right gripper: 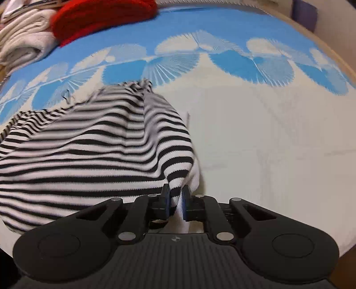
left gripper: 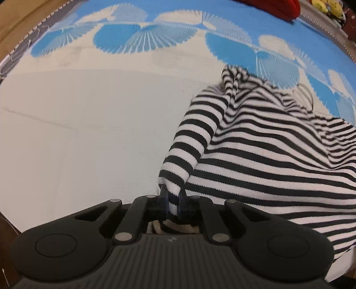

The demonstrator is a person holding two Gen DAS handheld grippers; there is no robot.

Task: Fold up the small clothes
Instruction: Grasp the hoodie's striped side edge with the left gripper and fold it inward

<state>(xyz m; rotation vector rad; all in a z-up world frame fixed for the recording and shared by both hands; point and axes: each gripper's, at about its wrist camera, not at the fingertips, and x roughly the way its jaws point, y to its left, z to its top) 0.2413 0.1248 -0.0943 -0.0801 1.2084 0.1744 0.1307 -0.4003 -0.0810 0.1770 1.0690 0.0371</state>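
Note:
A black-and-white striped garment (left gripper: 255, 160) hangs bunched between my two grippers above a cloth-covered table. My left gripper (left gripper: 174, 195) is shut on the garment's left edge, with the fabric pinched between its fingers. In the right wrist view the same striped garment (right gripper: 89, 151) spreads to the left. My right gripper (right gripper: 175, 194) is shut on its right edge. The garment looks blurred, and part of it is lifted off the surface.
The tablecloth (left gripper: 89, 133) is white with a blue fan pattern (right gripper: 255, 64) along the far side. A red knit item (right gripper: 100, 15) and folded cream clothes (right gripper: 20, 42) lie at the far left in the right wrist view. The table's edge (left gripper: 20, 35) curves at the far left.

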